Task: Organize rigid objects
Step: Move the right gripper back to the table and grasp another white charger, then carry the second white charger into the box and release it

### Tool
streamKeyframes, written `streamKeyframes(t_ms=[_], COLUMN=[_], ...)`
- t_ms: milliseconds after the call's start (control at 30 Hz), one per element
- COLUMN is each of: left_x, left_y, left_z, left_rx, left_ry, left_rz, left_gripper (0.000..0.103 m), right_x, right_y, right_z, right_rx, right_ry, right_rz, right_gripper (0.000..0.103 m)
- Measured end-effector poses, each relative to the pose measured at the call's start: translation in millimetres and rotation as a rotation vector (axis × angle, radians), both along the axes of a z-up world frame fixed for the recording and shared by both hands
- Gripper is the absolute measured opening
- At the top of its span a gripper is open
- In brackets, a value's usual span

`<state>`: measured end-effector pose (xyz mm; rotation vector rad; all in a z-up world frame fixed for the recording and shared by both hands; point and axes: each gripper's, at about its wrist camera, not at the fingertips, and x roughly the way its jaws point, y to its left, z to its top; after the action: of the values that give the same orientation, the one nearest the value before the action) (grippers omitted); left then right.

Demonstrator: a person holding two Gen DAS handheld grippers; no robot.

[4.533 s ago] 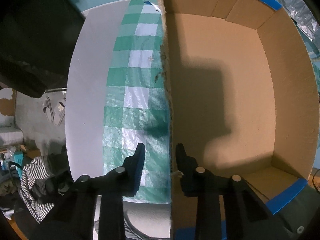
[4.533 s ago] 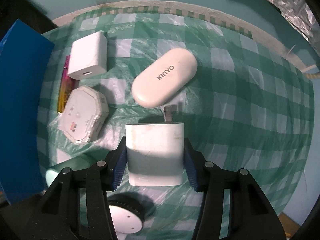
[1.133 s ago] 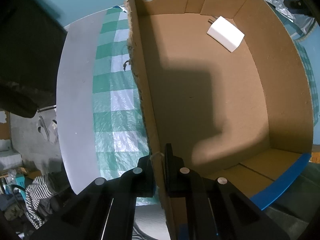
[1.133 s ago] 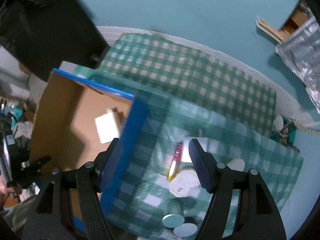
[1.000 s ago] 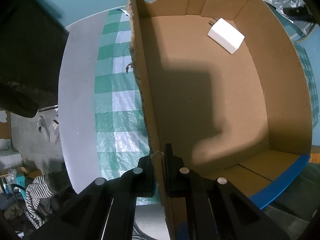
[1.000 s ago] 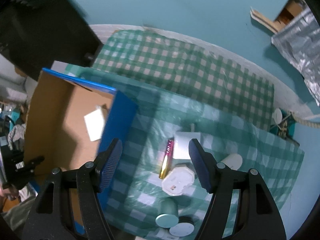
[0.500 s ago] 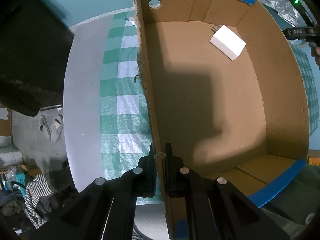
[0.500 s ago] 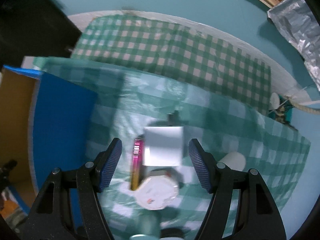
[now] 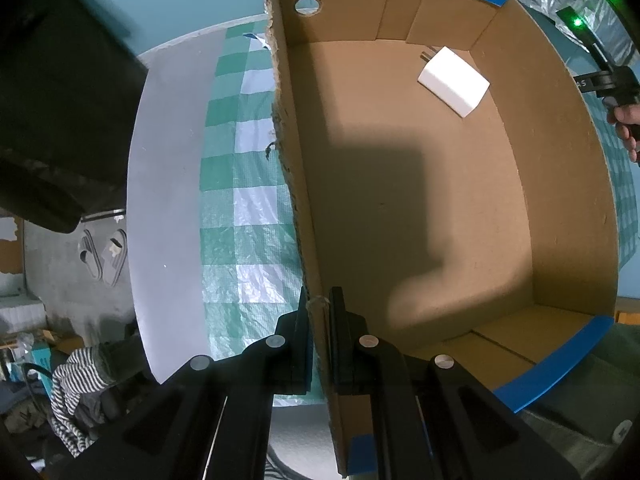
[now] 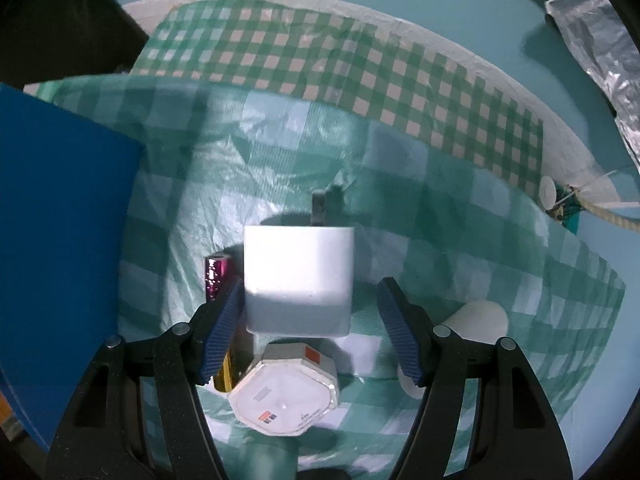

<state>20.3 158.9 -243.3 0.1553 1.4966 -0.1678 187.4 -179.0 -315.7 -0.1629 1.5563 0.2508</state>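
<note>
The left gripper [image 9: 319, 312] is closed on the near side wall of the cardboard box [image 9: 292, 168], one finger on each face of the wall. A white charger [image 9: 454, 81] lies on the box floor near the far corner. The right gripper [image 10: 309, 330] is held wide open and grips nothing; a second white charger [image 10: 298, 280] lies on the checked tablecloth [image 10: 460, 216] between its fingers, beside the box's blue wall. A pink tube [image 10: 216, 276] lies just beside this charger, and a white octagonal case [image 10: 284, 392] in front of it.

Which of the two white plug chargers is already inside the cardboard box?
The white charger lying in the cardboard box's far corner. The other white charger sits on the checked cloth between the right hand-held gripper's open fingers.
</note>
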Motion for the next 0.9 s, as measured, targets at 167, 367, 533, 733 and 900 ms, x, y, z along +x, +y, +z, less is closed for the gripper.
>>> streamKeyframes(t_ms=[167,367,533,733,900], left_x=[-1.7,-0.9,-0.9,-1.6,-2.3], left_y=[0.6,1.0,0.0,-1.0,-1.7], left_z=[1.5,0.0,0.4,1.2,1.0], left_rx=[-0.006,-0.009,-0.01,-0.01,-0.009], left_ry=[0.0,0.003,0.003,0.0,0.001], left_rz=[-0.007,-0.009,-0.012,-0.015,-0.023], left_gripper=[0.007,0.007,0.007,0.007,0.007], right_x=[2.9,5.3,3.0,-2.6,-7.7], right_y=[-0.4,6.3,4.4,-0.1,0.6], right_z=[1.5,3.8,4.5,20.1,41.4], right_rx=[0.029,0.014,0.028,0.055,0.084], right_ry=[-0.032,-0.042,-0.036,-0.049,-0.064], right_rz=[-0.012,0.021,0.011,-0.002,-0.01], right_gripper=[0.065,0.05,0.049,0.049,0.049])
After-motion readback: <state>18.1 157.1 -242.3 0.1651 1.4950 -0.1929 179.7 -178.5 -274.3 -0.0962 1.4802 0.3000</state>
